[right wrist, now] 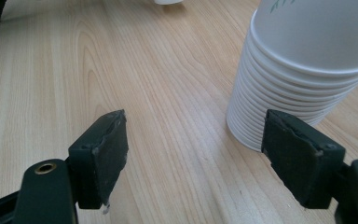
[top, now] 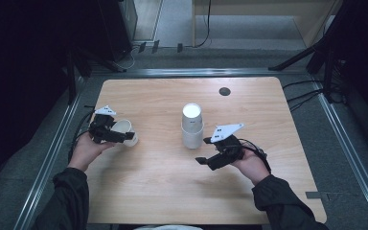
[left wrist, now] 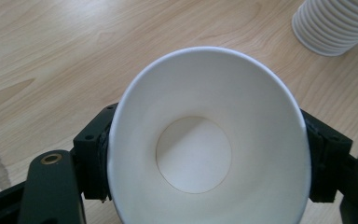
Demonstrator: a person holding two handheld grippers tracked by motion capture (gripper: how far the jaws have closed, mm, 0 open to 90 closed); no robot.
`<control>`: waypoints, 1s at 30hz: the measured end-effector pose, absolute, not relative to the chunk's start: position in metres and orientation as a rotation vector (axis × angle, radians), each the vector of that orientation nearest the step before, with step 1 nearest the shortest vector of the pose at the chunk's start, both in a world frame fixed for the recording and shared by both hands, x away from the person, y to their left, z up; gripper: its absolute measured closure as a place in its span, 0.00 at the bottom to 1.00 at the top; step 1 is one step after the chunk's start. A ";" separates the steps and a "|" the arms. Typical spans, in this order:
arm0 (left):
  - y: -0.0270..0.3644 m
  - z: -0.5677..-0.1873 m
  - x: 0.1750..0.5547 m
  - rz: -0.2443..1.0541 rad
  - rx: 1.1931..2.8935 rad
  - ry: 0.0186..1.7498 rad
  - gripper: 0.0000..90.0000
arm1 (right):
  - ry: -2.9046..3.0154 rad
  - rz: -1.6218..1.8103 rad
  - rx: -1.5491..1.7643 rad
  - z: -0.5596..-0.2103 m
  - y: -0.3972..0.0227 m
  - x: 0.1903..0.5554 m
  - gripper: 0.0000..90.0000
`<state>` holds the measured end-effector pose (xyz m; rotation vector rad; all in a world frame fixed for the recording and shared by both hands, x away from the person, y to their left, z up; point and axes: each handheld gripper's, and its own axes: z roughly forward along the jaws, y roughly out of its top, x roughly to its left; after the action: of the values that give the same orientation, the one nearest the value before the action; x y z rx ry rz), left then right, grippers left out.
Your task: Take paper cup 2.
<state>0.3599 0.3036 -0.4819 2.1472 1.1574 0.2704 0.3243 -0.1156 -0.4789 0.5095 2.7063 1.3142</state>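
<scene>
One loose cup (top: pixel 124 130), one cup stack (top: pixel 192 127)

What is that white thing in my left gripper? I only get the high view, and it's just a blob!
Observer: A paper cup. The left gripper view looks straight into its mouth, and it's empty.
Operator: Is the tall white thing one cup too?
Observer: No, it's a stack of cups. The right gripper view shows many rims layered at its bottom.
Operator: Is my other gripper grabbing it?
Observer: No. The right gripper is open, with just bare table between its jaws.
</scene>
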 end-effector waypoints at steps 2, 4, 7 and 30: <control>0.306 -0.484 0.361 0.283 2.150 1.178 0.25 | 2.710 1.310 0.514 -0.479 -0.116 0.324 0.26; 0.308 -0.486 0.362 0.286 2.150 1.202 0.25 | 2.712 1.308 0.514 -0.479 -0.116 0.324 0.26; 0.311 -0.489 0.364 0.286 2.153 1.242 0.24 | 2.713 1.306 0.512 -0.479 -0.115 0.324 0.26; 0.306 -0.489 0.364 0.265 2.172 1.237 0.17 | 2.714 1.295 0.499 -0.480 -0.115 0.324 0.26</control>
<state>0.3640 0.3056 -0.4885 2.1717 1.2371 0.2650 0.3238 -0.1146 -0.4802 0.4993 2.7142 1.2950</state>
